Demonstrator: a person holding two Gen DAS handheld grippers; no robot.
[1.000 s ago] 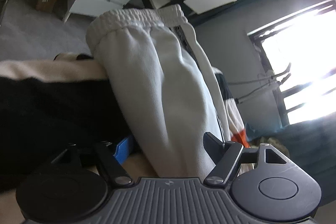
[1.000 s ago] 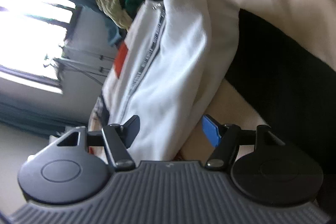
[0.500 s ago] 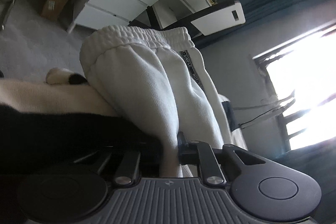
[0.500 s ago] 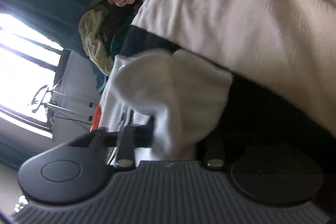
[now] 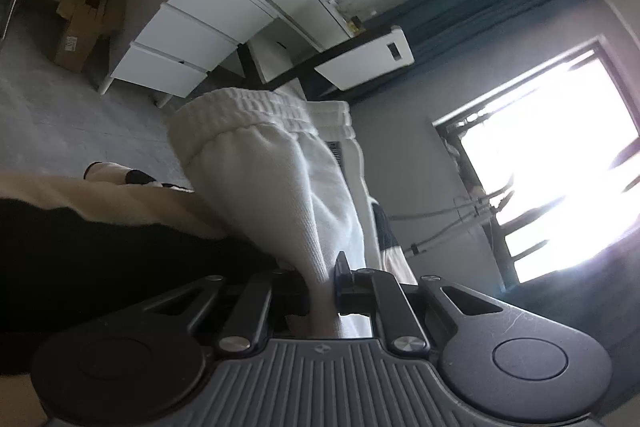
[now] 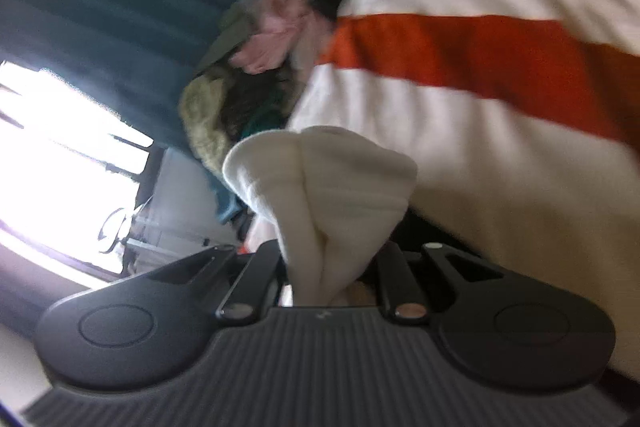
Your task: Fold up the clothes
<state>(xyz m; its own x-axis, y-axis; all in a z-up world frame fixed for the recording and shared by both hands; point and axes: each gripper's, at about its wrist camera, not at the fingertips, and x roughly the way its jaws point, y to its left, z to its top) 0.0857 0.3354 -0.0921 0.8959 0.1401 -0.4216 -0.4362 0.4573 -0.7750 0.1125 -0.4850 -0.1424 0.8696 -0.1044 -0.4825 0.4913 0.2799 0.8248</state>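
Soft fleecy white sweatpants [image 5: 276, 179], matt ribbed, probably plastic hand-held gripper [image 5: 322, 287]

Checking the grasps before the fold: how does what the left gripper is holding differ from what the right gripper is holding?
The left gripper pinches the white pants below their ribbed elastic waistband, which stands up clearly in its view. The right gripper pinches a bunched white fabric end showing no waistband, only soft folds, blurred. Behind the left grasp is a black and cream cloth; behind the right, an orange-striped one. Both are shut on white fabric.

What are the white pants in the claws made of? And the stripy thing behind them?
White pants: probably thick cotton fleece, matte, with a nubby knit and a ribbed elastic waistband. Striped blanket: looks like soft, fuzzy fabric, but the blur leaves it uncertain.
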